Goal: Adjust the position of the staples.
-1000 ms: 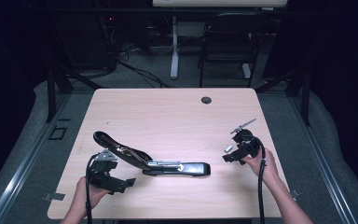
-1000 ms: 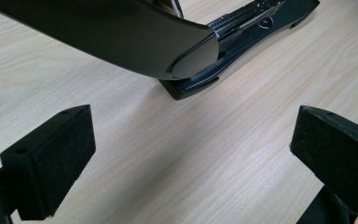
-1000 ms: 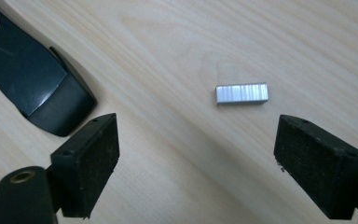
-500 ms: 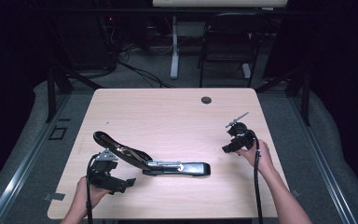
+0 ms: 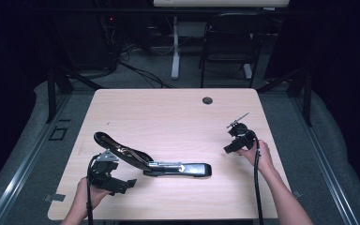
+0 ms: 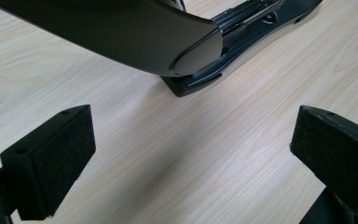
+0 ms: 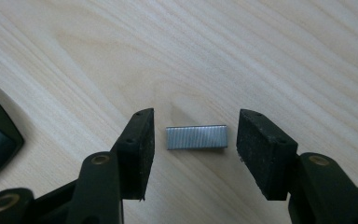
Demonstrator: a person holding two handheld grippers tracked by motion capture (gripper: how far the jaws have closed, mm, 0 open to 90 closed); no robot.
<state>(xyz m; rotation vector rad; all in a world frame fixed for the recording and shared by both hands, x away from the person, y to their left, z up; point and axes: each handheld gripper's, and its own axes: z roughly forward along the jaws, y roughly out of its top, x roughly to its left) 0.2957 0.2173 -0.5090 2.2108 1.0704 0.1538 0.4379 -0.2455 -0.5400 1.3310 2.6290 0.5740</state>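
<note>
The staple strip (image 7: 196,137) lies flat on the table (image 5: 168,117), at about 4 o'clock from the table's middle in the high view, near the right edge. In the right gripper view it sits crosswise between the two pads, with a bare gap of wood at each end; neither pad touches it.

Handling, as a judgement: the strip is light, thin and stiff, of smooth metal, and glued rather than solid, so it may snap or shed staples under a hard pinch. It lies low on the wood, so the pads must come right down to the surface to catch it. The two short ends, at 3 and 9 o'clock in the right gripper view, are the sound places to take hold; a skewed grip could flick it away.

The right gripper (image 7: 193,144) has its jaws part-way apart, having just been closing, with the strip between them and not yet clamped.

The stapler (image 5: 168,166) lies opened out at about 7 o'clock from the table's middle, well apart from the strip; its dark end shows at 9 o'clock in the right gripper view. Its raised black arm (image 6: 121,37) stands above its base.

The left gripper (image 6: 186,154) rests just short of the stapler, jaws wide apart and holding nothing.

A round grommet (image 5: 207,100) sits at 12 o'clock, far off. Nothing stands between the pads and the strip.
</note>
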